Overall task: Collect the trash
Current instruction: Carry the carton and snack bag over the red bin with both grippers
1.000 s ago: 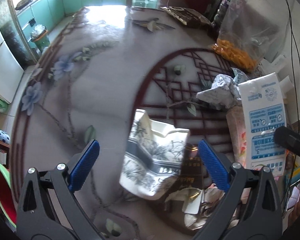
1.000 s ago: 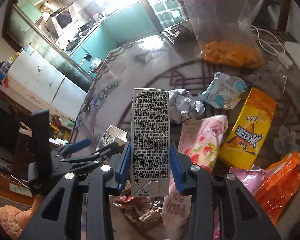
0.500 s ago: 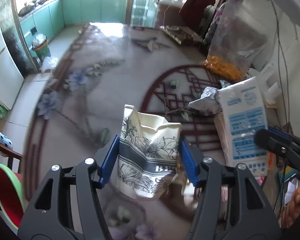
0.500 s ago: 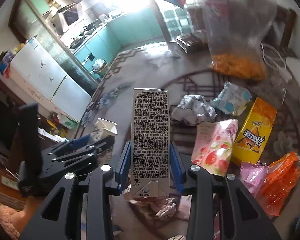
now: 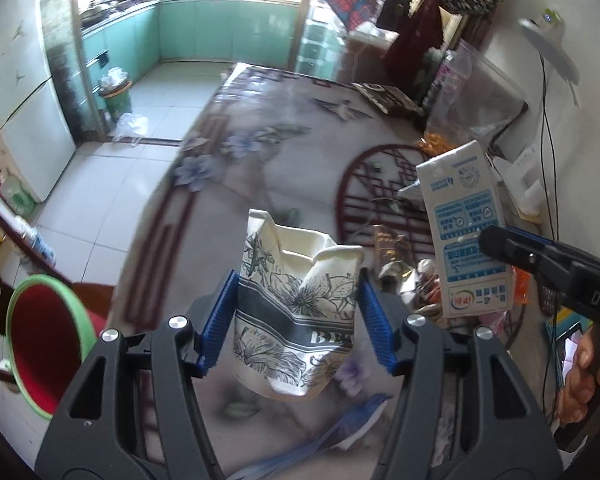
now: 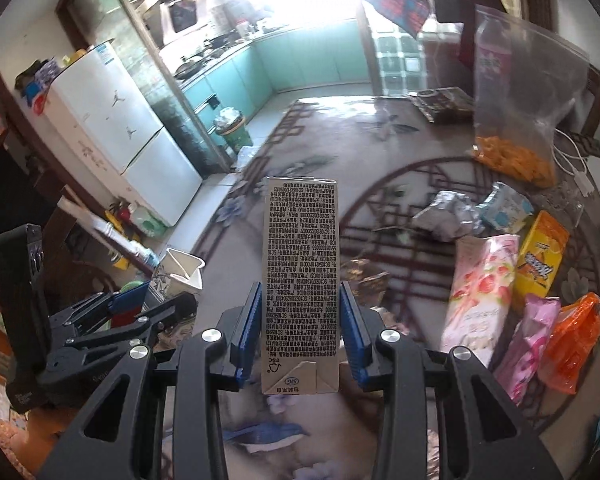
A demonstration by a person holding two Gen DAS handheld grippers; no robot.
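Observation:
My left gripper point(image 5: 296, 320) is shut on a crumpled white paper cup with black flower print point(image 5: 296, 312) and holds it above the table. The cup also shows in the right wrist view point(image 6: 178, 276), with the left gripper point(image 6: 132, 308) at lower left. My right gripper point(image 6: 300, 332) is shut on a tall drink carton point(image 6: 300, 280), held upright above the table. The same carton shows its blue and white face in the left wrist view point(image 5: 466, 236), to the right of the cup.
Snack wrappers lie on the patterned table point(image 6: 320, 152): a pink pack point(image 6: 480, 292), a yellow pack point(image 6: 540, 252), an orange bag point(image 6: 576, 340), crumpled foil point(image 6: 448, 212). A clear bag of orange snacks point(image 6: 516, 120) stands behind. A red and green bin point(image 5: 44, 340) sits on the floor at left.
My left gripper closed on the paper cup and lifted it off the table. My right gripper kept hold of the carton and rose too.

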